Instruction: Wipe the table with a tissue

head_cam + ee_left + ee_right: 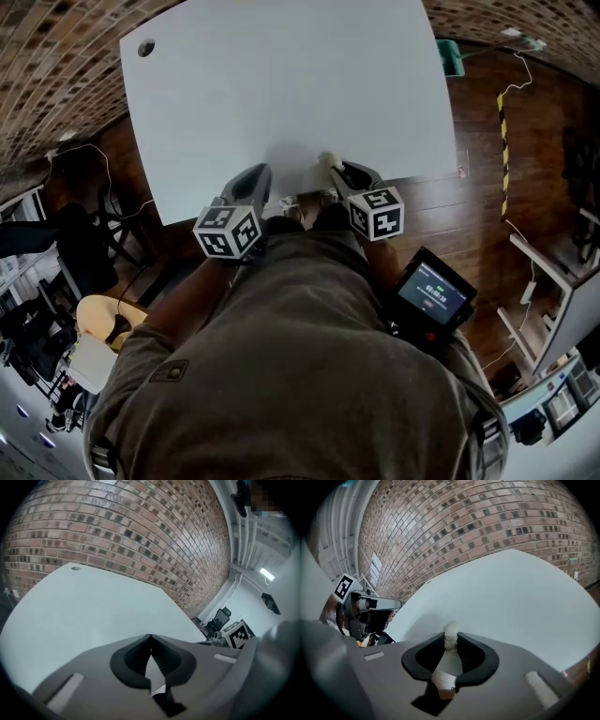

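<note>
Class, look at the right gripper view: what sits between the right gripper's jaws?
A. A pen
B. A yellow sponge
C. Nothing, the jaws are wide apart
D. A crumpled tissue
D: in the right gripper view a small white crumpled tissue is pinched at the tips of the right gripper, with its jaws closed on it above the white table.

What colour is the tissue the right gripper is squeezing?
The tissue is white, and it shows clearest in the right gripper view.

The white table (281, 84) stands on a dark wooden floor (473, 211). A round hole (145, 47) pierces its far left corner. A tissue wad (327, 159) possibly touches its near edge.
</note>
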`<state>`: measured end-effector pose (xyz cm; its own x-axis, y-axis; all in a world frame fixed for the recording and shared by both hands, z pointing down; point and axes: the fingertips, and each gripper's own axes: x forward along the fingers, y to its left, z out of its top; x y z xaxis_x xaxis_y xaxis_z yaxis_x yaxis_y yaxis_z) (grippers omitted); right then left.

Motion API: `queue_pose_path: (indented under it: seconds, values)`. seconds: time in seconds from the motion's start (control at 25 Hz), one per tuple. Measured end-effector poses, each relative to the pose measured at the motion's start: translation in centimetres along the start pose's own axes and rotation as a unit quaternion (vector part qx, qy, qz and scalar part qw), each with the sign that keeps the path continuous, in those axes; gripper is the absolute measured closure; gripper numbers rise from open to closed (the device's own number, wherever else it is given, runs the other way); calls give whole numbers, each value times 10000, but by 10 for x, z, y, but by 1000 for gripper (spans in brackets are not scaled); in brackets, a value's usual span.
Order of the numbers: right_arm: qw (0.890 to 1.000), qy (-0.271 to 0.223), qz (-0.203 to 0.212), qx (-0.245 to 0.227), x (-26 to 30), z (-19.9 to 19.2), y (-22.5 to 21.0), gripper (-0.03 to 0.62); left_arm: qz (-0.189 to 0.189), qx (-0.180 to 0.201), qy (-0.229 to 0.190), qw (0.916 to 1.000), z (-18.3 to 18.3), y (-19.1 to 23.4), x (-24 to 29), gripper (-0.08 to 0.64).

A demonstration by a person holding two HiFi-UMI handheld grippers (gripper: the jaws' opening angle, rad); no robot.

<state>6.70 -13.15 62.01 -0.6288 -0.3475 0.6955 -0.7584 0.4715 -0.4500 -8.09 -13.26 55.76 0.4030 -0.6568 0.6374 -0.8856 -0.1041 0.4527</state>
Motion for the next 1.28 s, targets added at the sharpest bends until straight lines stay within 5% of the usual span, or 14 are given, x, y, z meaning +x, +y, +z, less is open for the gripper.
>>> queue_pose_path:
  seconds: [0.4, 0.92, 1.28]
  values:
    - [9998, -112, -81, 127, 4, -1, -3, 495, -83, 92, 35, 9999, 2, 2, 3, 558]
    - [9940, -475, -846, 500, -25, 7, -66, 495, -279, 204, 76, 9994, 7, -7, 26, 558]
    - [9969, -377, -594, 348, -14, 12, -48, 495, -152, 118, -26, 9998, 11, -5, 14, 558]
